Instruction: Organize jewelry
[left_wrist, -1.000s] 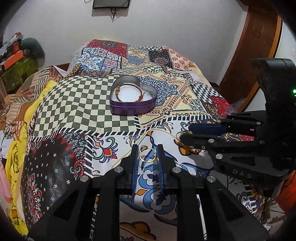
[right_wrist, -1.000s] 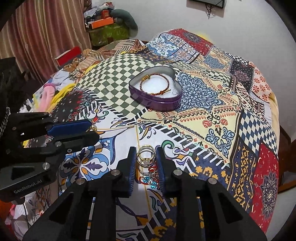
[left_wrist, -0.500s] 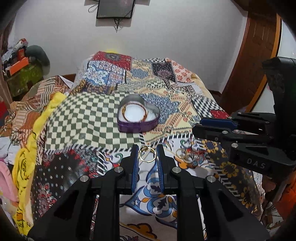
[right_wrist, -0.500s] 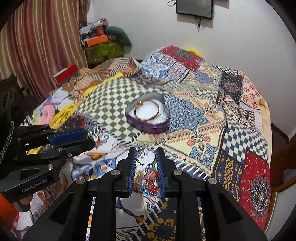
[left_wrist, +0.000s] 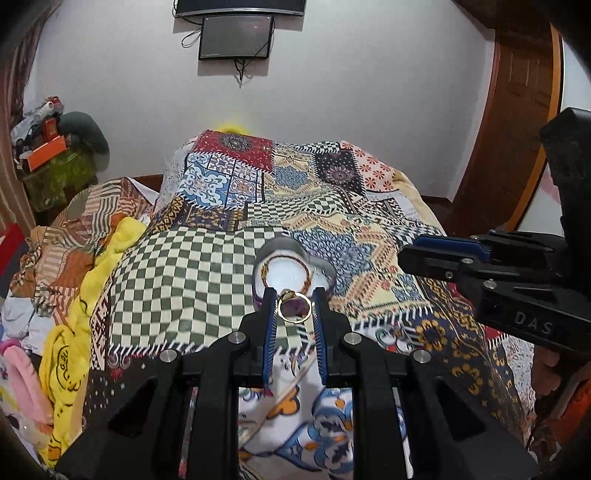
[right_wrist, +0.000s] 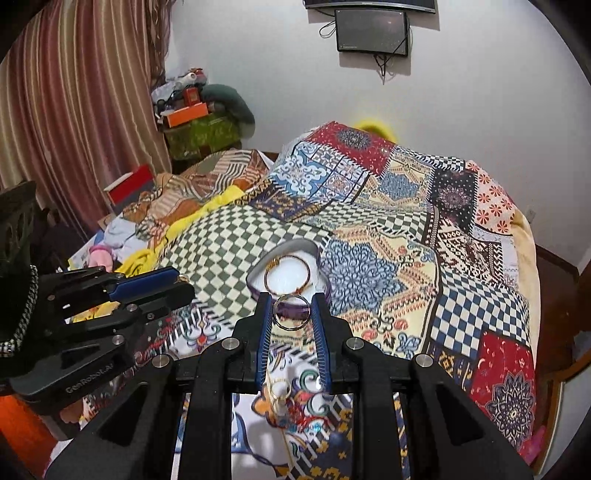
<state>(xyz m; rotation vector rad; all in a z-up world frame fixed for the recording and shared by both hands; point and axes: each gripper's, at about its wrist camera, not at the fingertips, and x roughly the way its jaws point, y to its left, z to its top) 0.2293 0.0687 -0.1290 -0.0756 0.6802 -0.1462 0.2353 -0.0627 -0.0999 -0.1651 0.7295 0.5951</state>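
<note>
A purple heart-shaped tin (left_wrist: 325, 275) with a white lining sits on the patchwork bedspread and holds a red-gold bracelet (left_wrist: 286, 271); the tin shows in the right wrist view (right_wrist: 255, 284) too. My left gripper (left_wrist: 294, 312) is shut on a gold ring (left_wrist: 294, 311), held in the air just short of the tin. My right gripper (right_wrist: 291, 314) is shut on a silver ring (right_wrist: 291, 313), also in the air short of the tin. More gold rings and colourful jewelry (right_wrist: 284, 400) lie on the bedspread below the right gripper.
The patchwork bedspread (left_wrist: 184, 280) covers the bed. Piled clothes (left_wrist: 55, 332) lie at its left edge. A green box with clutter (right_wrist: 199, 129) stands by the curtain. A wooden door (left_wrist: 517, 110) is at the right, a monitor (left_wrist: 236, 35) on the wall.
Both grippers have risen from the bedspread, each with its ring, and tilted up so more wall shows. The tin now lies just beyond the fingertips.
</note>
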